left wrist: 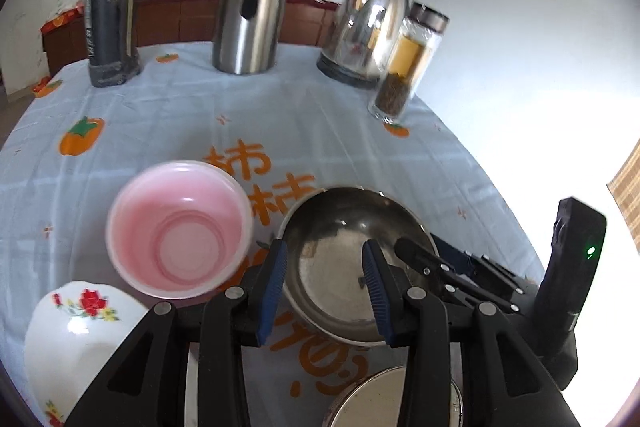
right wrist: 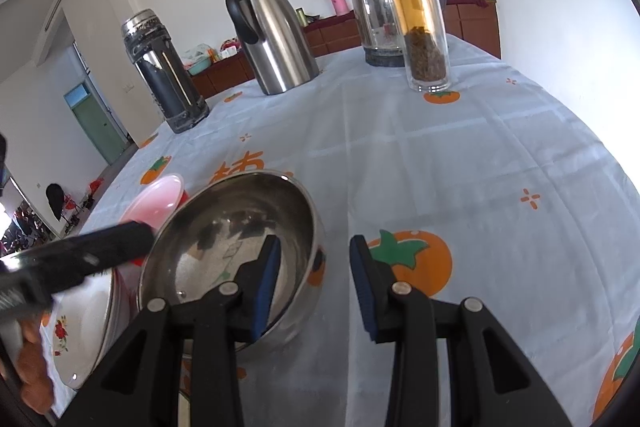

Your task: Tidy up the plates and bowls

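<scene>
On the left of the left wrist view, a white bowl with red flowers [left wrist: 76, 339] sits at the near edge of the worktop [left wrist: 340, 139], which is covered in a pale blue cloth printed with orange fruit. Just beyond it and to its right stands a pink bowl [left wrist: 180, 227], upright and empty. Right of that, near the pink bowl, is a steel bowl [left wrist: 344, 259], also upright. The left tool [left wrist: 326, 287] hangs over the steel bowl with its blue-padded fingers spread apart, one on each side of the bowl's near half, gripping nothing. Below it, at the bottom edge, part of a round steel dish [left wrist: 384, 399] shows; how it lies I cannot tell.

In the right wrist view the steel bowl [right wrist: 232, 239] appears left of centre. The right tool [right wrist: 316, 287] is spread wide across the bowl's right wall: its left finger is down inside the bowl, its right finger outside over the cloth, and whether either pad touches the steel I cannot tell. The pink bowl [right wrist: 160, 197] peeks out behind the steel one.

Along the far side of the worktop, from left to right, stand a dark flask [left wrist: 112, 7], a steel jug with a black handle [left wrist: 252, 11], a shiny kettle [left wrist: 364, 31] and a glass tea bottle [left wrist: 408, 63] just in front of the kettle.
</scene>
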A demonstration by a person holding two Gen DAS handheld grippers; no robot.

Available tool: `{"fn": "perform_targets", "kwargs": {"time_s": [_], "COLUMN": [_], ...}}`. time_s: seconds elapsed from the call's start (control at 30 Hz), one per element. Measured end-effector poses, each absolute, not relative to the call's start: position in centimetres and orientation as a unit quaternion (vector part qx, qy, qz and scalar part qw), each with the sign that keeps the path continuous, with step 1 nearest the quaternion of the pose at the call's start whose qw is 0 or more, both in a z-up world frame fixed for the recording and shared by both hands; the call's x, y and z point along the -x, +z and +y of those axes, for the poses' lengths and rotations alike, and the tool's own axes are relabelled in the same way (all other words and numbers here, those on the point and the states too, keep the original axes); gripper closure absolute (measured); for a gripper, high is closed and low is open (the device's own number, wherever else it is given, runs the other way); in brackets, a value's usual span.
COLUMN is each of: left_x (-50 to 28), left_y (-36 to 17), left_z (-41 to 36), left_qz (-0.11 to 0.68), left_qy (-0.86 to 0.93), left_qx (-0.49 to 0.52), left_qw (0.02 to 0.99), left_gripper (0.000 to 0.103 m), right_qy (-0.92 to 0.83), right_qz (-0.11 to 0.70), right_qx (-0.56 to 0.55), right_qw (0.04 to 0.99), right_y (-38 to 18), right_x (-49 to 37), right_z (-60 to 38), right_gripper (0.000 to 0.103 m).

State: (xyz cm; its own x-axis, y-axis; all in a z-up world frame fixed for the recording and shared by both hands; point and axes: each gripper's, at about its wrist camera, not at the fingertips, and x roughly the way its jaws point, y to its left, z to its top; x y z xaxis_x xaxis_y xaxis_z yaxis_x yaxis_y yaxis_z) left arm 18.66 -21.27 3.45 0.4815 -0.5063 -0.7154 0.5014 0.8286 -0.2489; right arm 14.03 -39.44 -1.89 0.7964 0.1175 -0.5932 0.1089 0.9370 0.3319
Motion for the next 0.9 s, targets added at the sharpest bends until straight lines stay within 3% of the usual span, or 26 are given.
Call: {"fn": "perform_targets", "kwargs": {"time_s": [0.63, 0.9], "left_x": [-21.8, -22.3], "left_y": [-1.9, -2.8], "left_z": [-23.3, -23.6], "left_qz": [0.492, 0.477], "left_qy": [-0.249, -0.237], "left_qx": [-0.002, -0.016], "left_qw": [0.834, 0.846], "left_gripper": [0.061, 0.082], "right_qy": [0.011, 0.018], "right_qz": [0.33, 0.339], "right_qx": [-0.175, -0.171], "right_qw": [0.928, 0.925], "right_y": [-2.3, -2.6], "right_x": [-14.2, -14.5], "right_z": [-39.2, -38.8], "right_gripper": [0.067, 0.07]}}
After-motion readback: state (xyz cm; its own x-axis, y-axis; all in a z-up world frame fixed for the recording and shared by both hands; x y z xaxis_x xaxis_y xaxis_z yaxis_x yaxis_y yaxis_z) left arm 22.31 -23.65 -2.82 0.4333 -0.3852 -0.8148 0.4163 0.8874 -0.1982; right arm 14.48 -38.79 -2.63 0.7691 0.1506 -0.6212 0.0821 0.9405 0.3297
